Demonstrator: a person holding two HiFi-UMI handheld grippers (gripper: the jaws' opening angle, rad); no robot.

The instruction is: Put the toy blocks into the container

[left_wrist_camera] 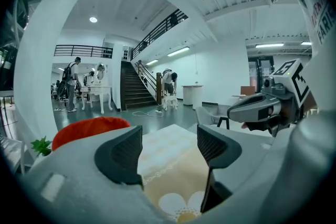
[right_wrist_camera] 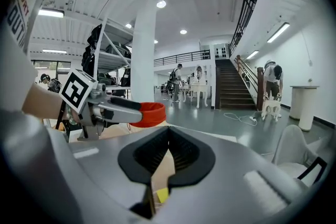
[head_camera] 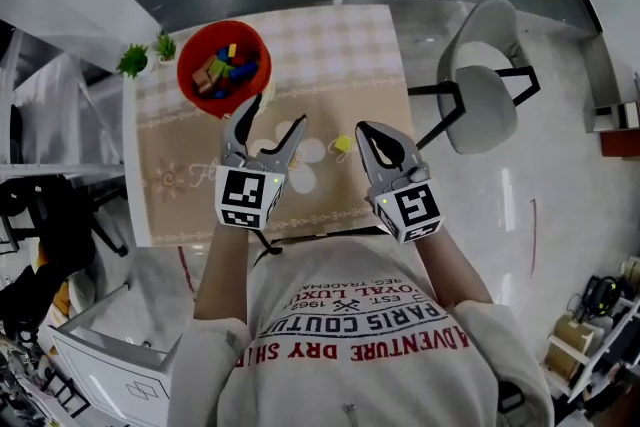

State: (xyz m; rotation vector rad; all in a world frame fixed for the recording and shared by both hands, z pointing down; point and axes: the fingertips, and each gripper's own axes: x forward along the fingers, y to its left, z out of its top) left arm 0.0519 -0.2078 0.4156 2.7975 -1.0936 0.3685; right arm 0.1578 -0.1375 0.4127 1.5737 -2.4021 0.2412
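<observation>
The left gripper (head_camera: 276, 112) has its two jaws far apart, and nothing is between them. It hangs over the table just next to the round red plastic bowl (head_camera: 195, 45), on the side of the bowl closest to the person. I think it is open like that so it is ready to take a block.

The right gripper (head_camera: 365, 133) has its jaws pressed together, and it holds nothing. It is farther from the red bowl than the left gripper is. Its tip is just beside a small yellow toy block (head_camera: 343, 143), which lies on the beige flowered tablecloth (head_camera: 330, 55), well apart from the red bowl. I think this gripper must open before it can pick that block up.

A heap of colourful toy blocks (head_camera: 225, 70) is already inside the red bowl. The yellow one is the only block I can see still out on the cloth, so the job looks nearly done.

The red bowl sits near a far corner of the table. Two little green plants (head_camera: 133, 60) stand right next to it by the table edge, so a push that way could knock them. The bowl has a raised rim, so a block must go up and over it. Between the yellow block and the red bowl the cloth is bare. A grey chair (head_camera: 480, 90) stands far from the red bowl, past the other side of the table.
</observation>
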